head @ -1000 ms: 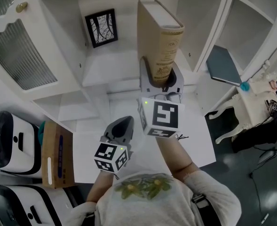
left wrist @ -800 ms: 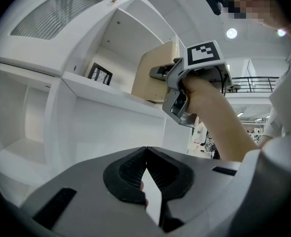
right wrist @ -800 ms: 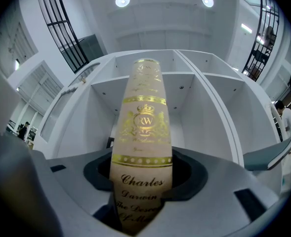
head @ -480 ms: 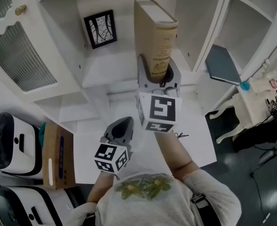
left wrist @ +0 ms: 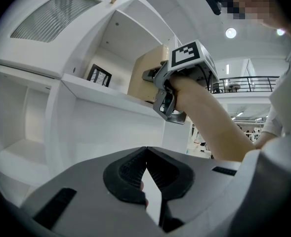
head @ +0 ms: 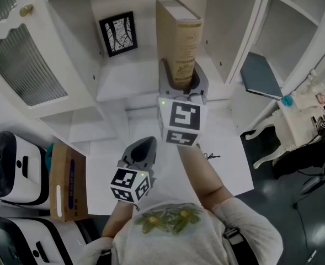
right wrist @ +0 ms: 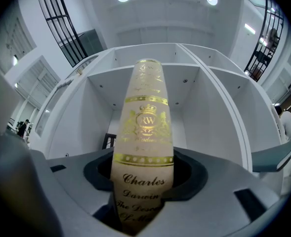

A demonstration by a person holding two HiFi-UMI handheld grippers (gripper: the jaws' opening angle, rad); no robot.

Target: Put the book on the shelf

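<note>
Head view: the tall tan hardback book (head: 179, 37) stands upright in the right gripper (head: 181, 81) at the white shelf unit's (head: 123, 87) front edge. Held only at its foot, it could tip or clip the divider. Left gripper view: the left gripper (left wrist: 145, 168) is closed and empty (idle). Right gripper view: the jaws clamp the gilt spine's lower end, with the book rising between them.
</note>
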